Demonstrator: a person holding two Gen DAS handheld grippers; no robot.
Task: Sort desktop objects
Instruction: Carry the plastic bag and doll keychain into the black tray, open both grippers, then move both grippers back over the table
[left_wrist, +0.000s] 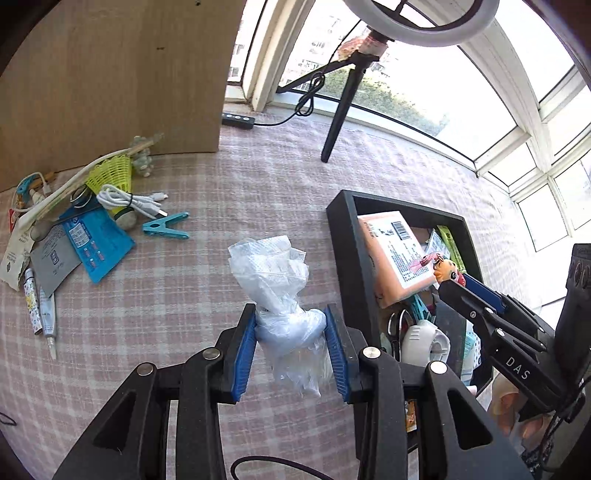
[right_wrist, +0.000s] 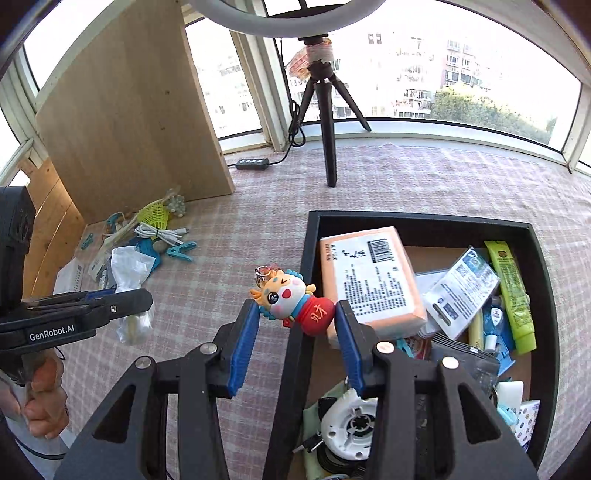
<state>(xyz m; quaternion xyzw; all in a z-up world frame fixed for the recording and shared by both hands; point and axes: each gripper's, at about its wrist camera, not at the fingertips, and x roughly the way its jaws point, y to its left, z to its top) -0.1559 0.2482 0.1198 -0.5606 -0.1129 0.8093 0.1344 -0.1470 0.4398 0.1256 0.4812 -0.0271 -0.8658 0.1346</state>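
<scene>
At the far left, a pile of loose items (left_wrist: 74, 221) waits on the checked tablecloth (left_wrist: 240, 177): one white cable (left_wrist: 129, 201), one yellow shuttlecock (left_wrist: 110, 173), one blue clip (left_wrist: 166, 227). The left gripper (left_wrist: 291, 328) pinches one crumpled plastic bag (left_wrist: 273, 273) above the cloth, just beside the black box (right_wrist: 535, 258). The right gripper (right_wrist: 297, 314) clamps one cartoon keychain doll (right_wrist: 291, 299) over the box's left rim. Both items seem mid-delivery; next, each likely needs carrying over the crowded box, beside its single orange packet (right_wrist: 369, 273), and letting go.
</scene>
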